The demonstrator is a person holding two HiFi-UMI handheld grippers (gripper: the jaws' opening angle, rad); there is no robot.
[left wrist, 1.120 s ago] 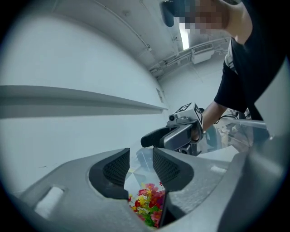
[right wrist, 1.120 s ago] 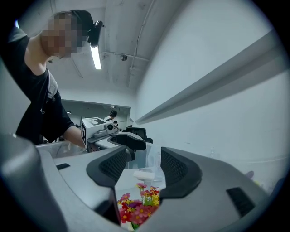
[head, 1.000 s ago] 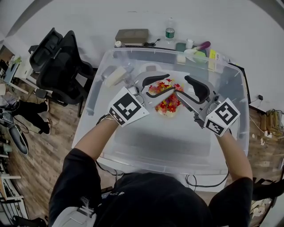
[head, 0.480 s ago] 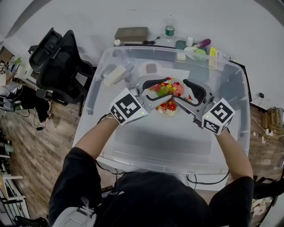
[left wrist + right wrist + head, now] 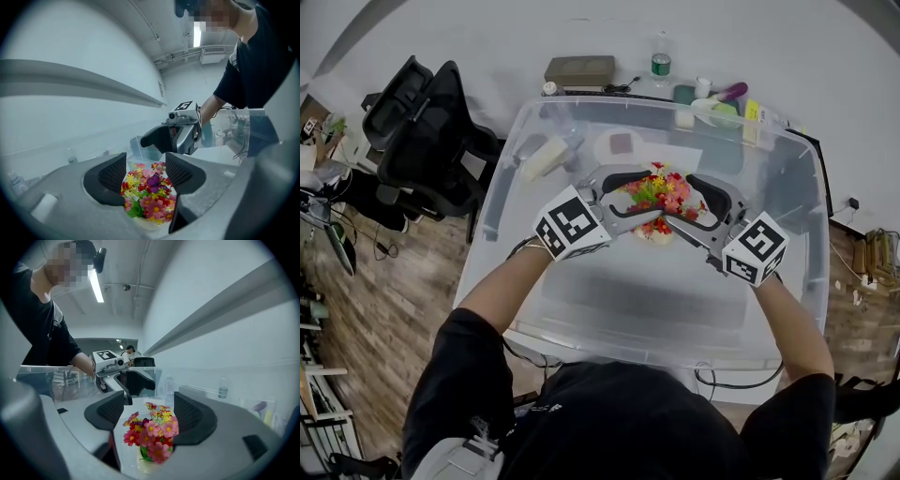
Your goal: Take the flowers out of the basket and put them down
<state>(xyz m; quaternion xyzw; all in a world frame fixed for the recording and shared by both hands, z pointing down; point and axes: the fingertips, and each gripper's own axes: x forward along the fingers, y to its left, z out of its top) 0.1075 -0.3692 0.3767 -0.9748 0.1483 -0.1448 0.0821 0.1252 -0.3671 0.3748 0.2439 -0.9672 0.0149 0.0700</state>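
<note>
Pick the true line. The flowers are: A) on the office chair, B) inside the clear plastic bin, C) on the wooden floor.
B: the flowers stand on the bottom of the clear plastic bin, within its walls.

Flowers (image 5: 662,191): small bunch of red, pink, yellow blooms, green leaves, purple butterfly among them; upright in cream pot (image 5: 146,221). Pot stands on floor of clear bin (image 5: 656,300), midway between side walls, nearer far wall
</note>
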